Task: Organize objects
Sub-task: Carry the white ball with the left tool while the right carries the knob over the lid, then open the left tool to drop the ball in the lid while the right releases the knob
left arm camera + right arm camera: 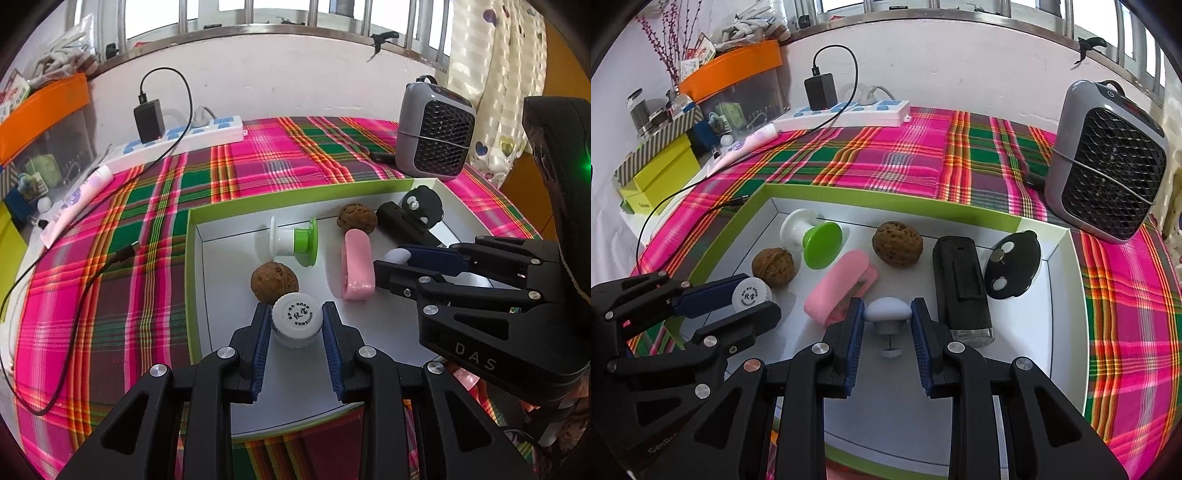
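My left gripper [296,325] is clamped on a small white jar [295,323], both blue pads against its sides, inside the green-rimmed tray [886,195] near its left wall. Just beyond the jar lies a walnut [773,266]. Next along are the white-and-green spool [812,236] on its side and the pink case [840,291]. A second walnut [897,243] lies farther back. My right gripper [887,325] is clamped on a white mushroom-shaped knob [887,312], standing on the tray floor at centre. To its right lie the black rectangular device [962,284] and the black oval piece [1012,264]. The grey fan heater [1108,162] stands outside the tray on the plaid cloth [886,155].
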A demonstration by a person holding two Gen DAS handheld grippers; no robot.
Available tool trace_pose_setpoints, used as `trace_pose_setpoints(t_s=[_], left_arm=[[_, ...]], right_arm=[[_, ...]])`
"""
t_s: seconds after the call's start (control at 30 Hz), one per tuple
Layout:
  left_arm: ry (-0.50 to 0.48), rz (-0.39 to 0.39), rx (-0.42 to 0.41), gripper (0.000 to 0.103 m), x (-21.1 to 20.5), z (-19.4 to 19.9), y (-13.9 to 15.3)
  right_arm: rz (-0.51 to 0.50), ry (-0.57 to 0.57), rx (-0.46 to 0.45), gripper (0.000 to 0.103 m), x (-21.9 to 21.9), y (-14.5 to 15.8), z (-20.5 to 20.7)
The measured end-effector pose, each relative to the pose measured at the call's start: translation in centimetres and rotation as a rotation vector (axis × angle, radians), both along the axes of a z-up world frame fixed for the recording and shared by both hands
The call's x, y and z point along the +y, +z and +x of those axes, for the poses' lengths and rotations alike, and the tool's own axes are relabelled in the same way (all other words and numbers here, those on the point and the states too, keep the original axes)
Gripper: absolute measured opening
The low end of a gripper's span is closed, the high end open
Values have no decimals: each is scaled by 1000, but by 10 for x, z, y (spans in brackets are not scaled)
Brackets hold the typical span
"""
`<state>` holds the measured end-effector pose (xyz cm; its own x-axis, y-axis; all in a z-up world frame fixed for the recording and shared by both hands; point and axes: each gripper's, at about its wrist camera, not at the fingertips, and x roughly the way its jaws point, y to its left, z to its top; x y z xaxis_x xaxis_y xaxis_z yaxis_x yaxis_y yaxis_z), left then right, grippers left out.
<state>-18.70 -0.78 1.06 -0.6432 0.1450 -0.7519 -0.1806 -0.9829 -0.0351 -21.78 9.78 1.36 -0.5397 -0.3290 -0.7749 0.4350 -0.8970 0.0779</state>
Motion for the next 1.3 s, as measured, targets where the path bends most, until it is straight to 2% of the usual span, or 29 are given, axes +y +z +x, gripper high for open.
trace_pose_setpoints(t_s=[0.93,0.97,1.03,1.3], left_arm=[[-5,-11,-4,27,2,0,1],[-4,-10,-5,27,2,0,1],[-4,-10,-5,27,2,0,1],[5,-2,-2,29,-1,3,2]], right_arm=[[-4,-2,6,28,-1,0,2],[-5,-1,6,29,-1,0,2],[-6,-1,6,38,-1,0,2],[-4,-9,16,40,-1,2,4]])
